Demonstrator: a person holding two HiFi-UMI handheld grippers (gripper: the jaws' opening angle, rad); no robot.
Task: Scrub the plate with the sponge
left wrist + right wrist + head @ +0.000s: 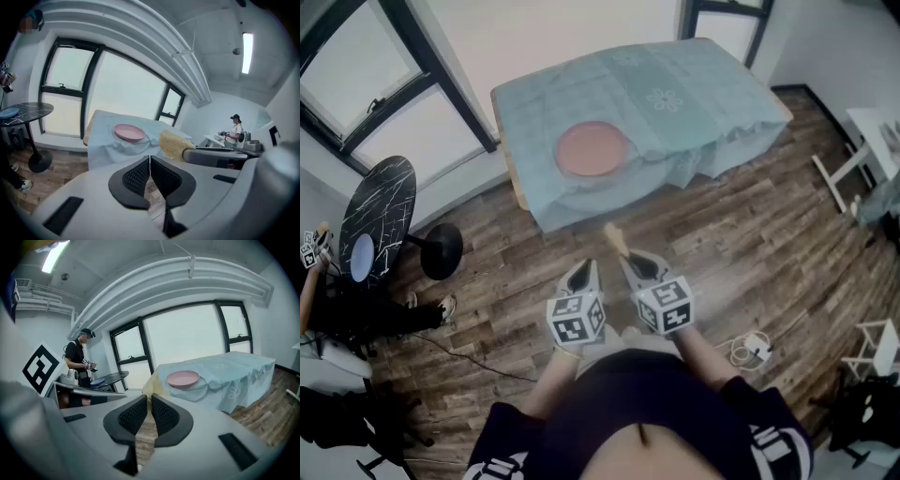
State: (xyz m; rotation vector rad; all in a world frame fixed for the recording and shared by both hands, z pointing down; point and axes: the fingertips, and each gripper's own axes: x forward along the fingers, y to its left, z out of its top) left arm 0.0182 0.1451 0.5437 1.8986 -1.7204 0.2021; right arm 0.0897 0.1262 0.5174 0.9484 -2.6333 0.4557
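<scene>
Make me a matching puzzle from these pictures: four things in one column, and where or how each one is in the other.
1 plate
2 sponge
3 left gripper
4 round black table

A shut, nothing in it
B beside the window
C on the blue cloth
D pinched in the right gripper

Pairs: 1-C, 2-D, 3-A, 4-B

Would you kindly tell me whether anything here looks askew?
The tablecloth is rumpled, bunched in folds round the plate and sagging unevenly over the near edge. Otherwise nothing stands out.
</scene>
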